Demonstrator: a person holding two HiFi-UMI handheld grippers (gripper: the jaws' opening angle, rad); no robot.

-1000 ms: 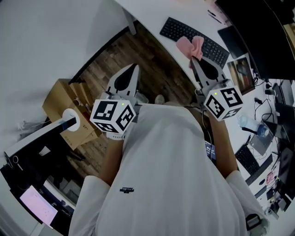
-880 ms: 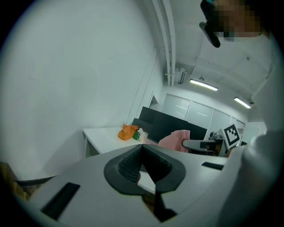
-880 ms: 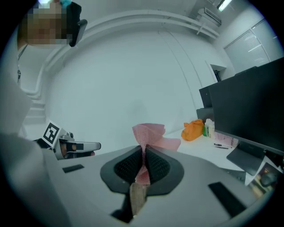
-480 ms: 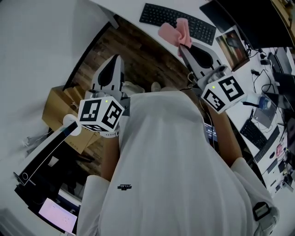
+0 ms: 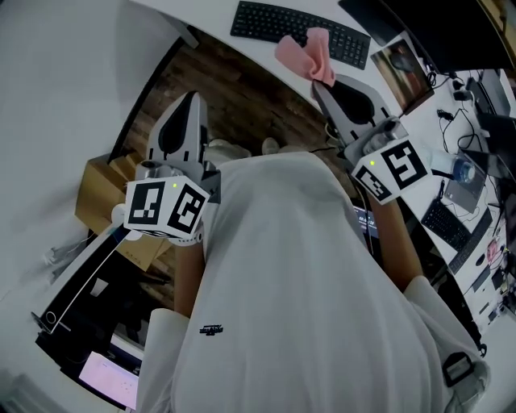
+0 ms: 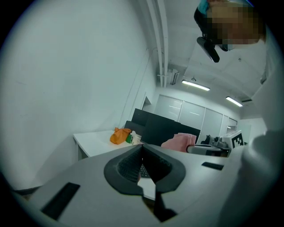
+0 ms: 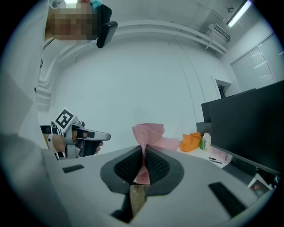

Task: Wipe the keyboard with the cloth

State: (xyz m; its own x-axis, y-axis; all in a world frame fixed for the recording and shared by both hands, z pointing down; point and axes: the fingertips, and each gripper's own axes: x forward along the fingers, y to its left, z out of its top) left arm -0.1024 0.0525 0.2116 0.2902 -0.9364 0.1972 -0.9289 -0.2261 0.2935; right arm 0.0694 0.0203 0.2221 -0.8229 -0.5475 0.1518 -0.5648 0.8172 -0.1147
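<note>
Right gripper (image 5: 318, 83) has its fingers (image 7: 160, 166) pinched tight on the pink cloth (image 5: 305, 55), holding it over the near edge of the black keyboard (image 5: 274, 22) on the far white counter (image 5: 251, 50). Left gripper (image 5: 190, 97) is off to the left over the wood floor (image 5: 242, 97), fingers (image 6: 128, 166) pressed together with nothing in them.

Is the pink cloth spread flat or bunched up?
Bunched up: the right gripper pinches the pink cloth, its folds standing above the jaws.
</note>
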